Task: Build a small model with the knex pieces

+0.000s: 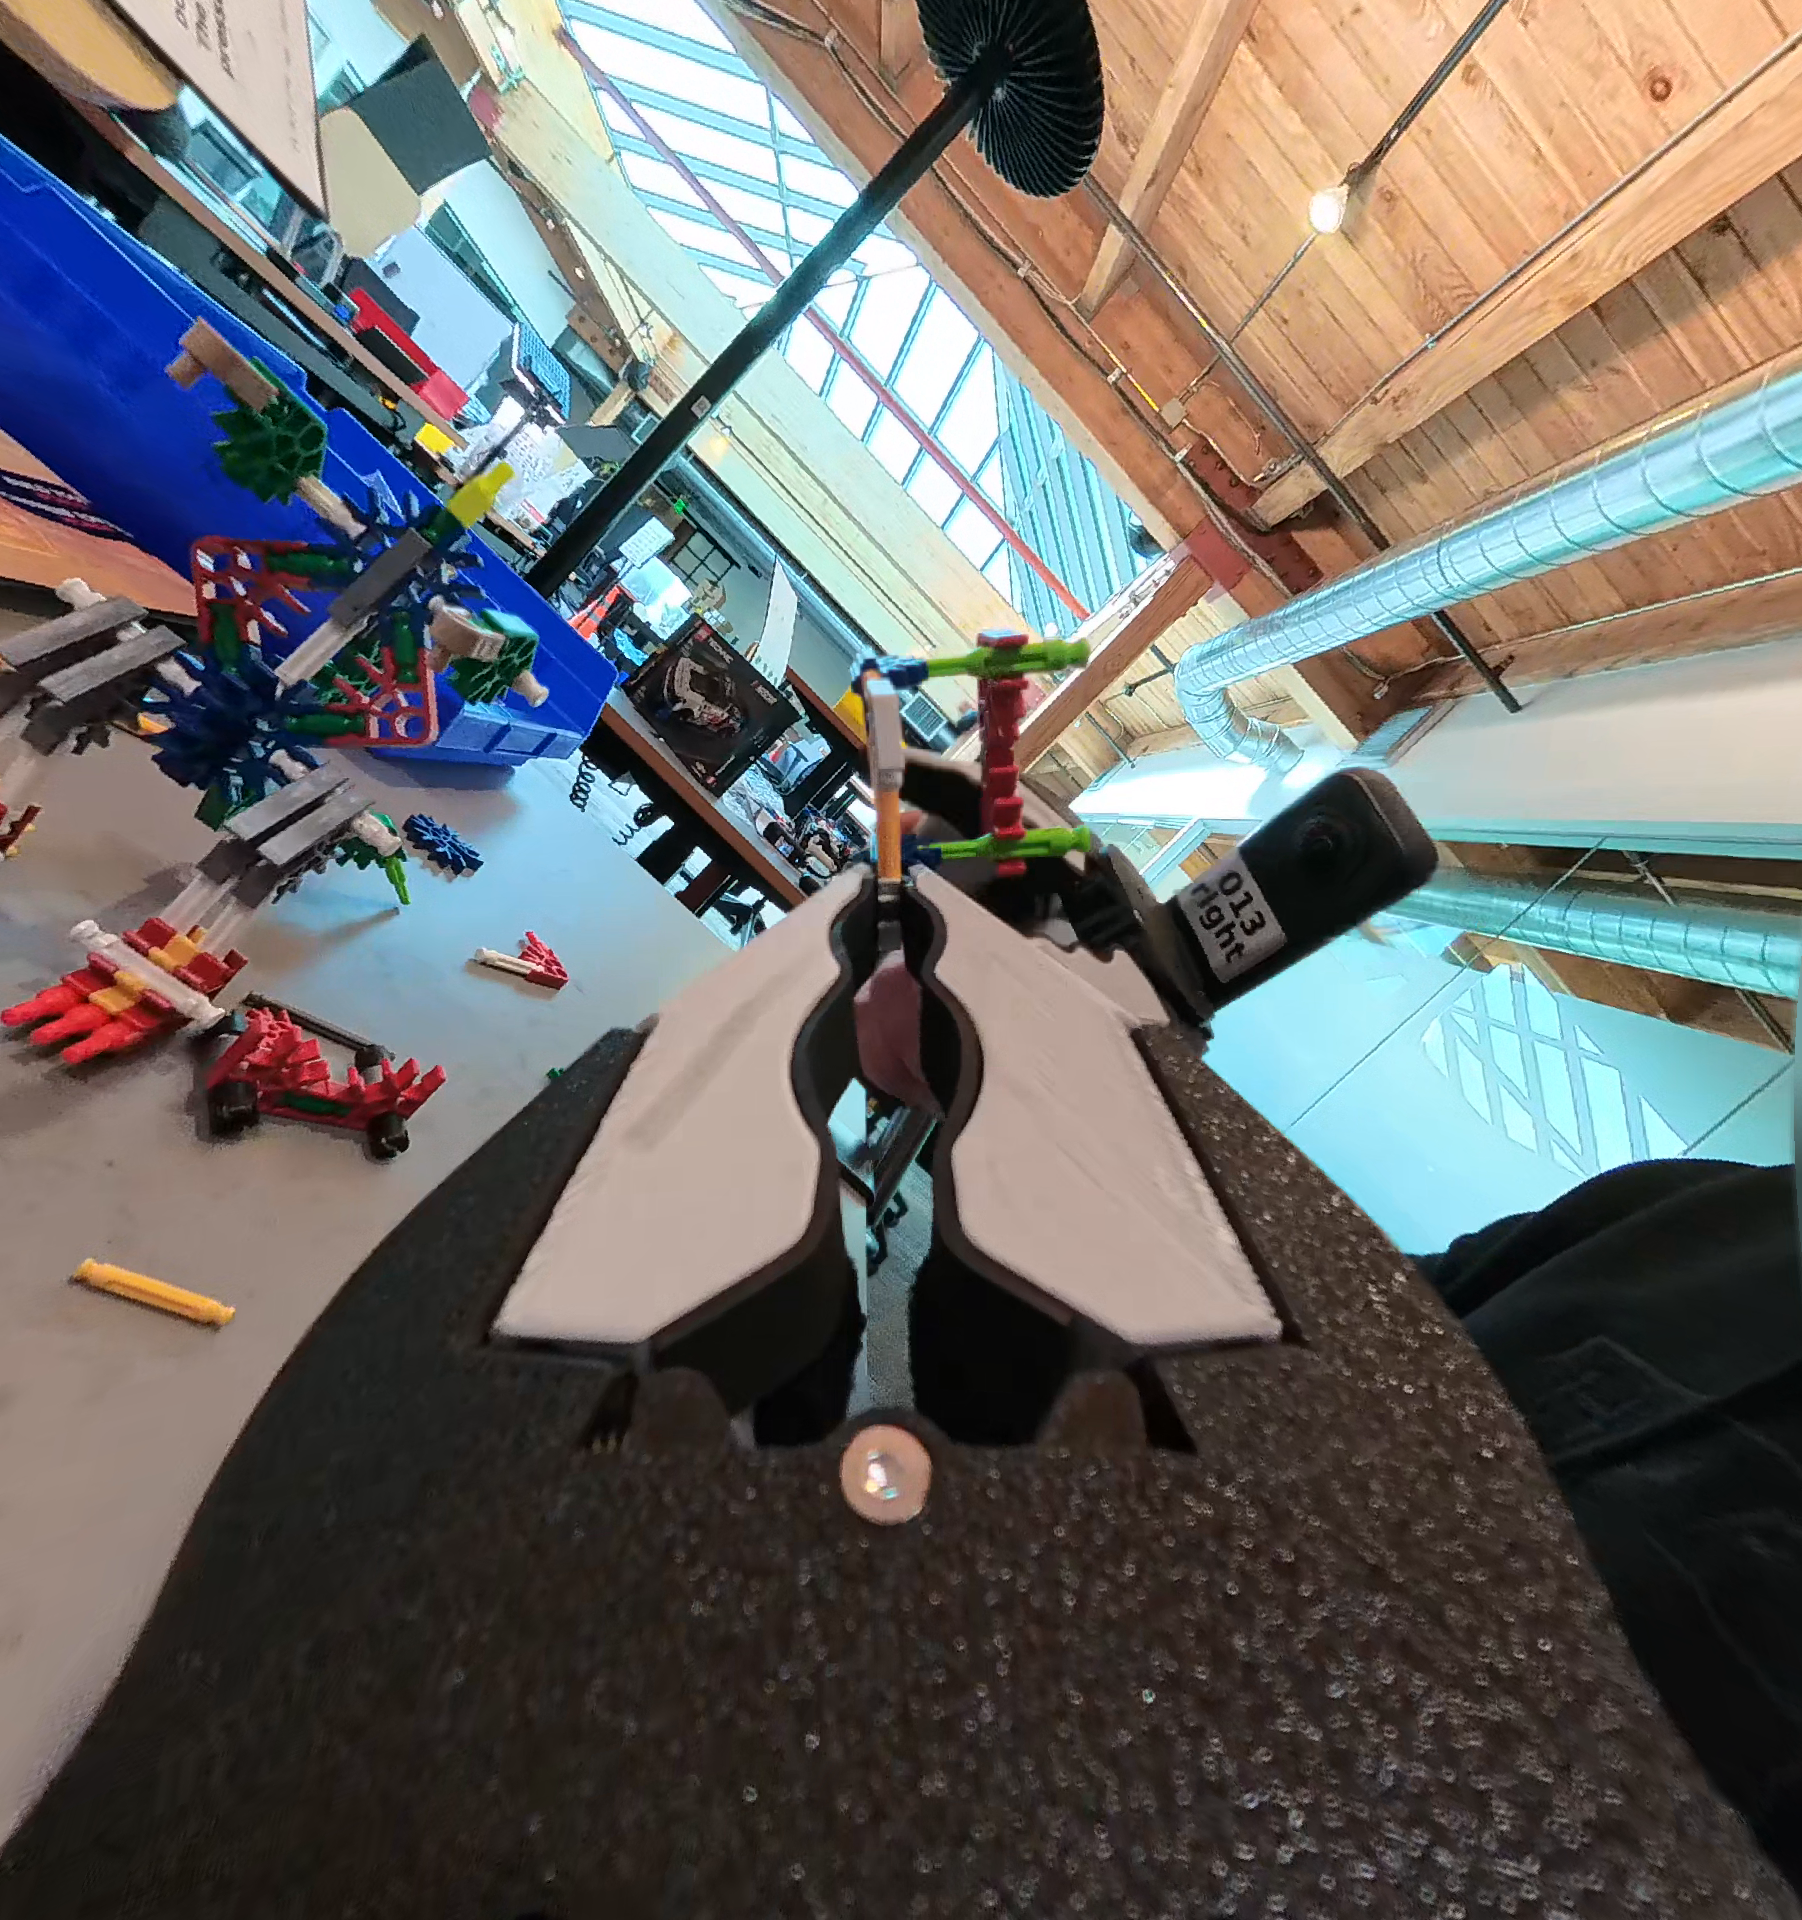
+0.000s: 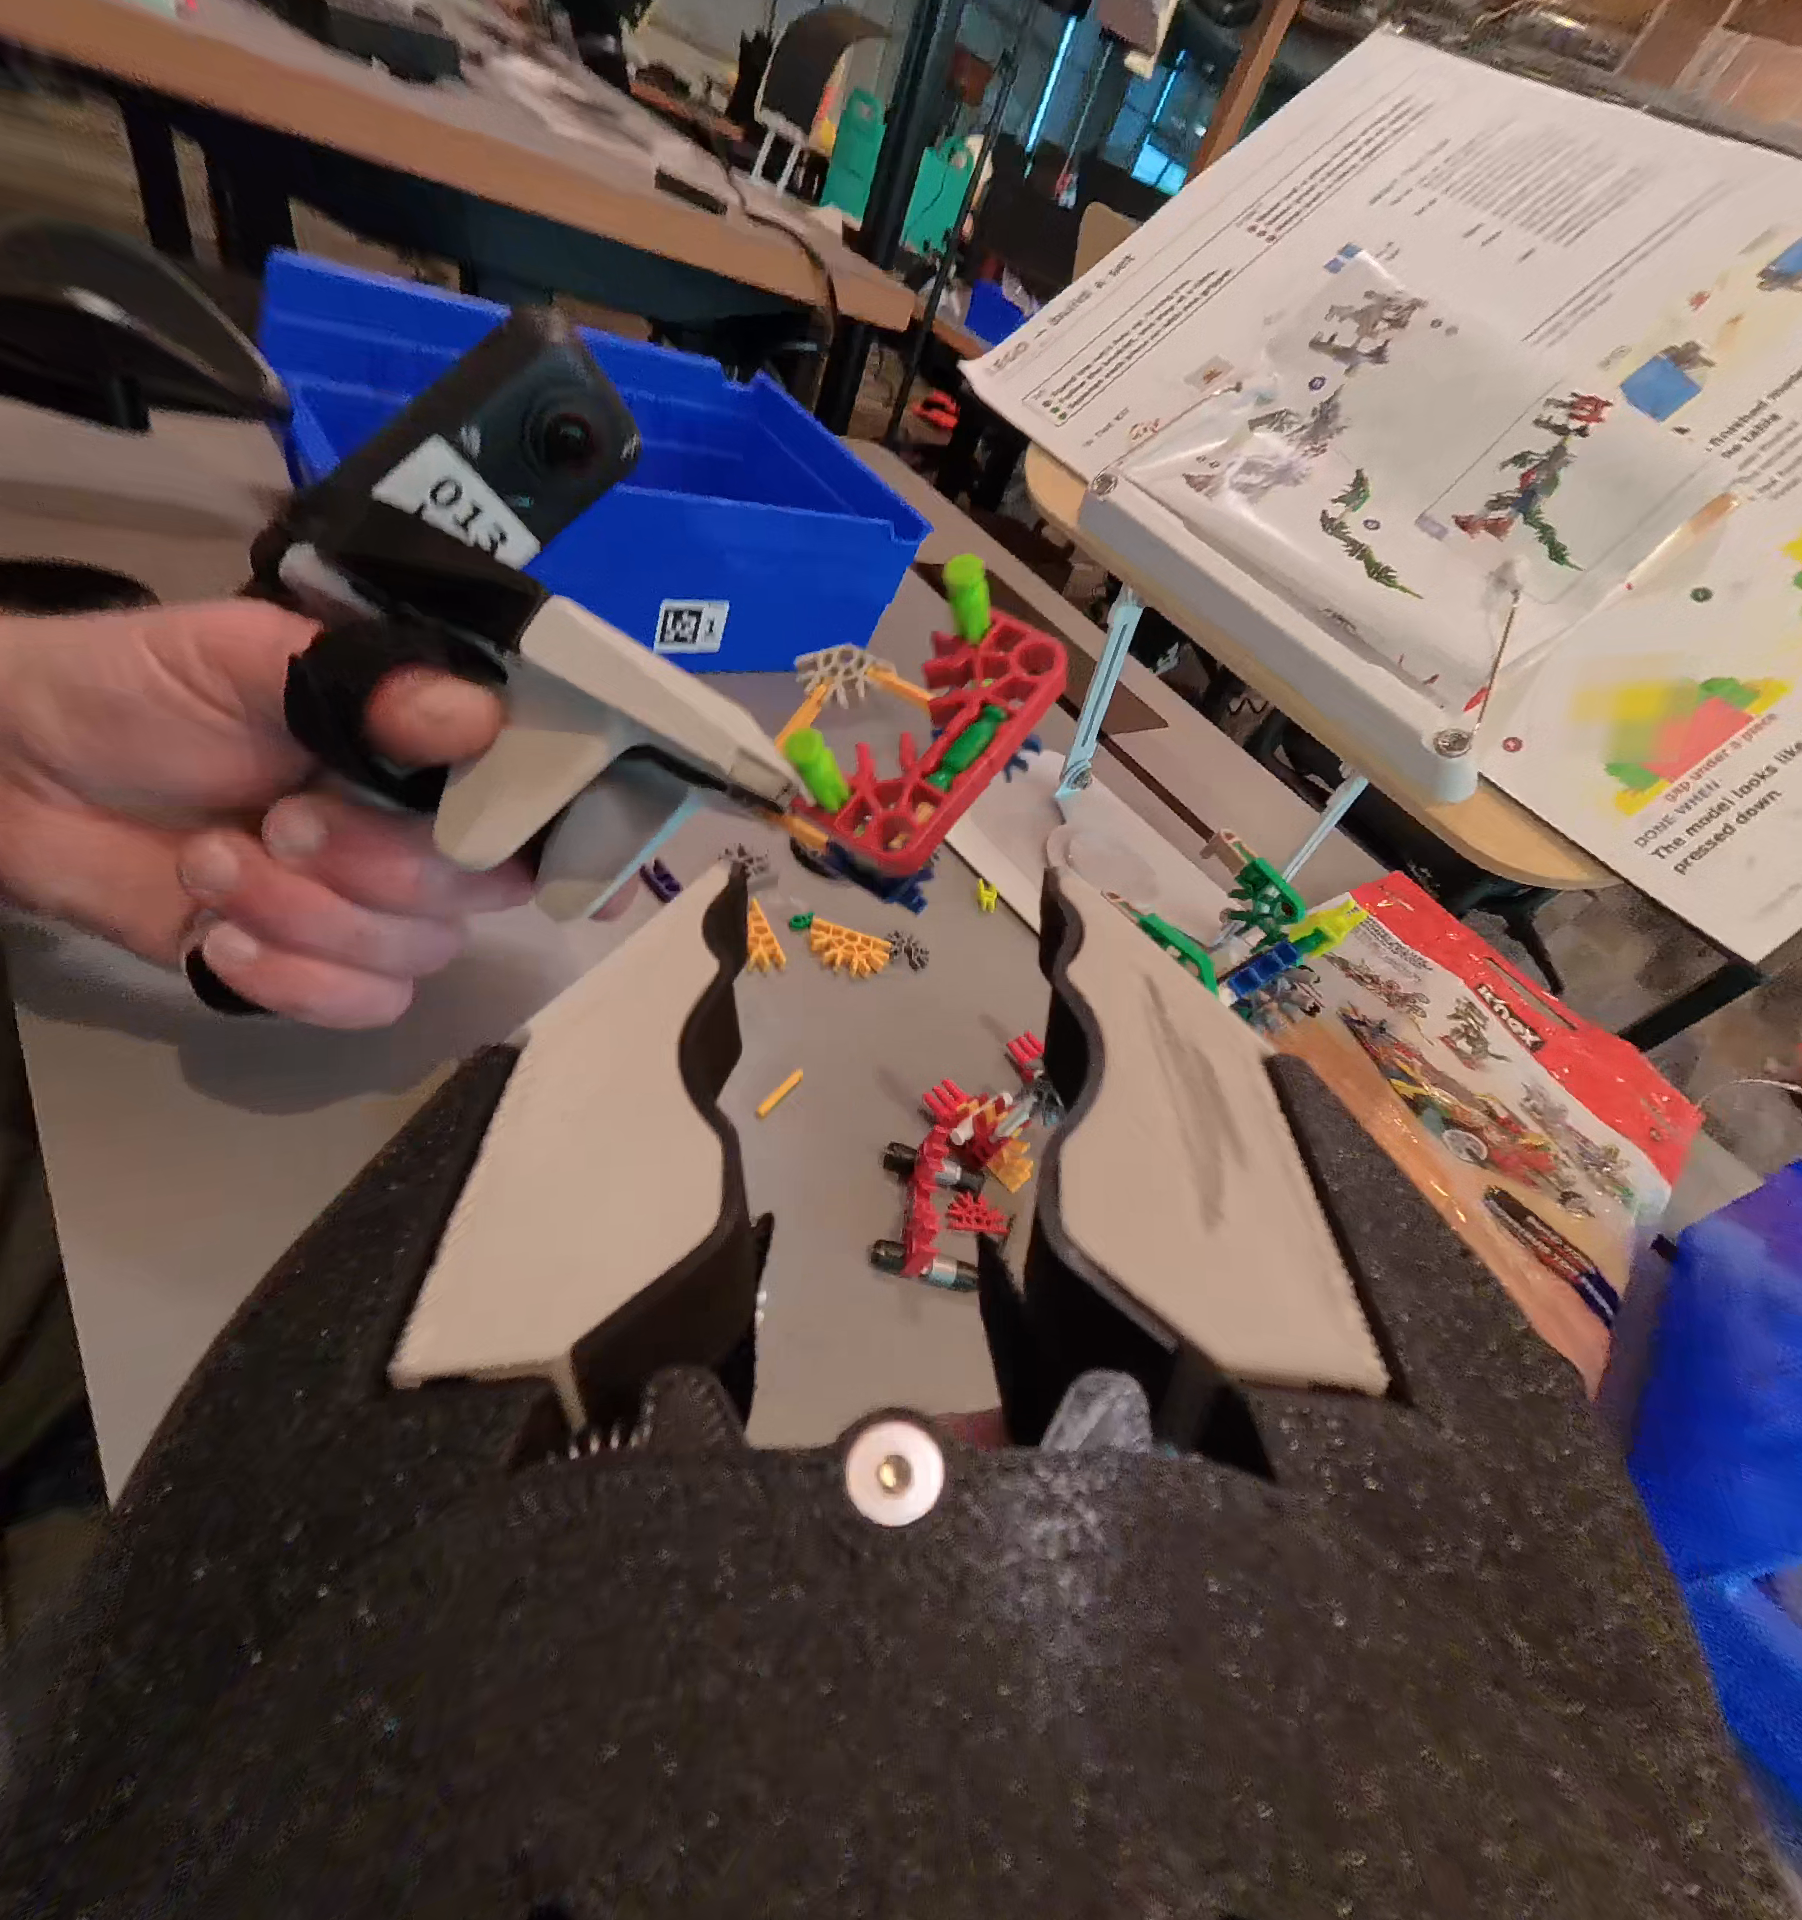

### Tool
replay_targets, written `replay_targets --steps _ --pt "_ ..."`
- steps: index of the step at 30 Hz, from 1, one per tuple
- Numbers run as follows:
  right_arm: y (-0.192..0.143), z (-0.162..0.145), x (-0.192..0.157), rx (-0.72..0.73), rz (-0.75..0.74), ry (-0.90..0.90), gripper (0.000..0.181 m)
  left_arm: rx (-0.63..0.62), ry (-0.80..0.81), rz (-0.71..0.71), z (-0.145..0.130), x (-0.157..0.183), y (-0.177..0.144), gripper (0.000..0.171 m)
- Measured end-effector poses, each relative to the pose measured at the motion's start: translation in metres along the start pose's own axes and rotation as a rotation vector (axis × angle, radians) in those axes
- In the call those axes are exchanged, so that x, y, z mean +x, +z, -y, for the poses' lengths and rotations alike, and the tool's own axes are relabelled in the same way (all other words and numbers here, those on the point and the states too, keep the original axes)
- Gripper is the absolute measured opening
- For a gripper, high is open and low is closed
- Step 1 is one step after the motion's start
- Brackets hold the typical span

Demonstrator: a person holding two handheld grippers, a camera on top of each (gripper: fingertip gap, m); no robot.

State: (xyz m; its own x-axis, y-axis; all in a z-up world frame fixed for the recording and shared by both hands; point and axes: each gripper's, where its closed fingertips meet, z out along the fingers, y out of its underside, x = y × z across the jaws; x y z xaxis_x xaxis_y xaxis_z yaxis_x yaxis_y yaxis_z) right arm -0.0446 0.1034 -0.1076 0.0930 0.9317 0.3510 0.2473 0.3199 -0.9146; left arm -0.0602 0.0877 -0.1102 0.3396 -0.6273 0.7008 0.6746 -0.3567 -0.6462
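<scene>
A grey table (image 2: 253, 1195) holds a blue bin (image 2: 731, 488), a tilted instruction board (image 2: 1448, 343), a toy bag (image 2: 1520, 1081) and a small red car (image 1: 305, 1081). The left gripper (image 1: 889, 914) is clenched on the yellow rod of a raised red frame (image 2: 970, 727) with 2 green pegs. The right gripper (image 2: 892, 914) hangs released above loose orange connectors (image 2: 845, 943).

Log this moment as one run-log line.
left gripper: shut on small assembly, held above table | right gripper: open, empty, behind it | loose pieces below
</scene>
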Motion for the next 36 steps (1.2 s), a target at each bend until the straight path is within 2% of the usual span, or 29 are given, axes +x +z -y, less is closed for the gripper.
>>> replay_targets --steps 3,6,11,15,17,19,22,24,31,34,36 --pt "0.001 0.002 0.003 0.011 -0.015 -0.081 0.064 -0.032 -0.023 -0.017 -0.008 0.002 0.005 0.0" --pt "0.0 0.011 -0.003 0.05 0.059 -0.153 0.066 -0.078 -0.067 -0.065 -0.018 0.009 0.009 0.0" --pt "-0.006 0.015 -0.011 0.088 0.222 -0.196 0.052 -0.137 -0.116 -0.137 -0.03 0.02 0.013 0.0" --pt "-0.007 0.016 -0.007 0.115 0.255 -0.129 0.051 -0.11 -0.092 -0.127 -0.027 0.02 0.014 0.001" --pt "-0.009 0.017 0.001 0.137 0.258 -0.045 0.047 -0.077 -0.058 -0.109 -0.018 0.017 0.011 0.01" --pt "-0.011 0.015 0.007 0.154 0.26 0.004 0.047 -0.081 0.042 -0.048 -0.016 0.01 0.006 0.026" --pt "-0.014 0.011 0.011 0.164 0.274 0.054 0.047 -0.1 0.151 0.02 -0.015 0.003 0.001 0.026" --pt "-0.015 0.011 0.013 0.177 0.278 0.073 0.047 -0.113 0.255 0.076 -0.014 0.0 0.001 0.032" --pt "-0.017 0.012 0.013 0.198 0.299 0.111 0.047 -0.201 0.689 0.251 -0.021 -0.006 0.014 0.079" --pt "-0.018 0.014 0.011 0.209 0.322 0.14 0.047 -0.239 0.907 0.311 -0.023 -0.006 0.023 0.081" --pt "-0.016 0.013 0.011 0.201 0.326 0.144 0.047 -0.242 0.968 0.311 -0.023 -0.002 0.029 0.077"
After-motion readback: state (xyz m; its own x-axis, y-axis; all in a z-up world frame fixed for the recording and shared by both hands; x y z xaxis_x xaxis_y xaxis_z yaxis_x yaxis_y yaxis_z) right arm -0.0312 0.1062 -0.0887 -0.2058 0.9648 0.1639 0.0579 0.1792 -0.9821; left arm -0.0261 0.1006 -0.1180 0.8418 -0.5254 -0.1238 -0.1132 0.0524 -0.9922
